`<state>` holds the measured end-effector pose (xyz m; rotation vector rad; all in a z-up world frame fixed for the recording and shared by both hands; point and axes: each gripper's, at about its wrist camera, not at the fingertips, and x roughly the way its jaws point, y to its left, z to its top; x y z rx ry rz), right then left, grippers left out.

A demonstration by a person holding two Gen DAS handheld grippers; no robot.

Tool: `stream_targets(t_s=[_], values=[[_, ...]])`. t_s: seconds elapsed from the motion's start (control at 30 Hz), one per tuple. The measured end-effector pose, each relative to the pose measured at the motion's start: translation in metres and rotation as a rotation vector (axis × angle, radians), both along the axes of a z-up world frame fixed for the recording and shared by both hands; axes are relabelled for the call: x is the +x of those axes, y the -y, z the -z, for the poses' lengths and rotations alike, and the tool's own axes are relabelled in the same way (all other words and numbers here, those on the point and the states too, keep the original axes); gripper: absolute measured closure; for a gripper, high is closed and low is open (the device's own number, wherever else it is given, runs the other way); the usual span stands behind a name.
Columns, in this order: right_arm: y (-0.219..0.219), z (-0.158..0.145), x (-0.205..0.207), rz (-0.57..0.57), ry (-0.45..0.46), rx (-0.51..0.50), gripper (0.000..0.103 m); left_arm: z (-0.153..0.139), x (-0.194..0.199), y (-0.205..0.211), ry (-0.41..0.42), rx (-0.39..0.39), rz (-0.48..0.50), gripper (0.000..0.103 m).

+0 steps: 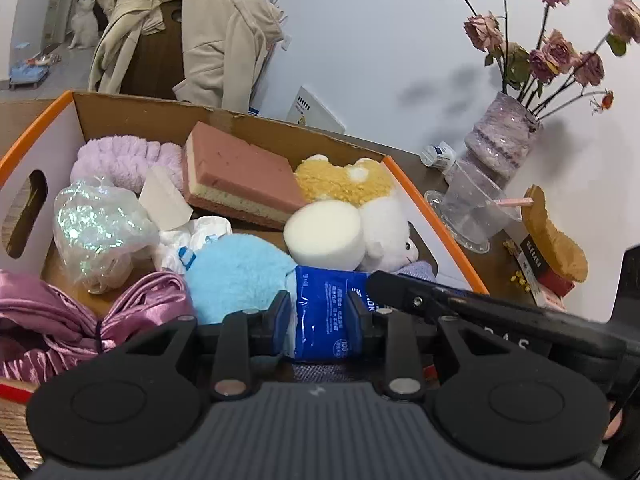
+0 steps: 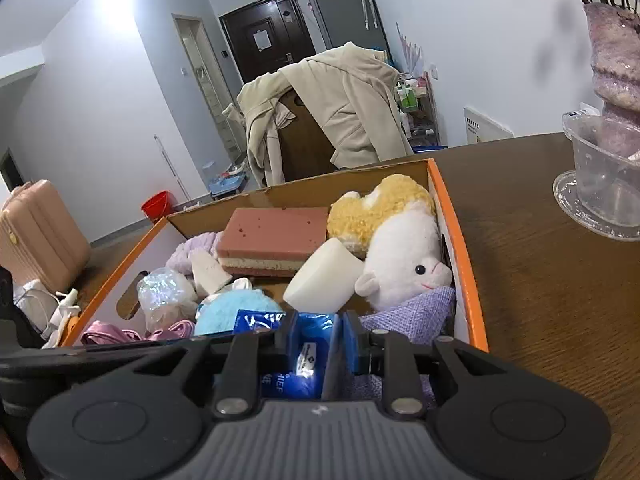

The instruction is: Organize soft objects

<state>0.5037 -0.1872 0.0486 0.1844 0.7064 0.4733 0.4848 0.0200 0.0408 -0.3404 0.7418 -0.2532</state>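
An orange-rimmed cardboard box [image 1: 36, 128] [image 2: 456, 248] on the wooden table holds soft things. Among them are a pink sponge [image 1: 240, 172] [image 2: 276, 232], a white foam cylinder [image 1: 324, 236] [image 2: 324, 276], a white and yellow plush toy [image 1: 384, 232] [image 2: 404, 256] and a light blue fluffy ball [image 1: 236, 276] [image 2: 232, 312]. A pink satin cloth [image 1: 72, 320] and a lilac towel [image 1: 124, 160] lie there too. A blue plastic packet [image 1: 324, 320] [image 2: 316, 344] hangs over the box's near end. My left gripper [image 1: 320, 312] and my right gripper [image 2: 322, 340] are both shut on it, side by side.
A purple vase of dried roses [image 1: 500, 140] stands right of the box, with a clear glass cup [image 1: 468, 208] [image 2: 600, 176] and a small bottle [image 1: 438, 154]. Behind the table is a chair draped with a beige coat [image 2: 340, 108]. A pink suitcase [image 2: 36, 232] stands on the floor.
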Motion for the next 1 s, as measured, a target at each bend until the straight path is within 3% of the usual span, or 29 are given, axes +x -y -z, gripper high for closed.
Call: stream_targets(t_s=[0.13, 0.4, 0.63, 0.7, 0.83, 0.97, 1.0], values=[[0.000, -0.002, 0.000, 0.000, -0.004, 0.009, 0.077, -0.002, -0.001, -0.001, 0.001, 0.004, -0.002, 0.070], [0.011, -0.041, -0.030, 0.037, 0.077, -0.027, 0.071, -0.042, -0.037, -0.008, 0.080, 0.122, -0.029, 0.066], [0.022, -0.087, -0.090, 0.064, 0.204, -0.079, 0.053, -0.086, -0.101, -0.019, 0.280, 0.268, -0.139, 0.054], [0.023, -0.094, -0.109, 0.065, 0.245, -0.105, 0.044, -0.093, -0.122, -0.019, 0.350, 0.309, -0.160, 0.046], [0.024, -0.093, -0.141, 0.075, 0.327, -0.147, 0.041, -0.093, -0.159, -0.020, 0.467, 0.349, -0.212, 0.031], [0.027, -0.081, -0.179, 0.121, 0.510, -0.134, 0.010, -0.081, -0.188, -0.024, 0.530, 0.353, -0.266, 0.013], [0.028, -0.077, -0.186, 0.136, 0.545, -0.129, 0.009, -0.077, -0.193, -0.024, 0.530, 0.352, -0.268, 0.007]])
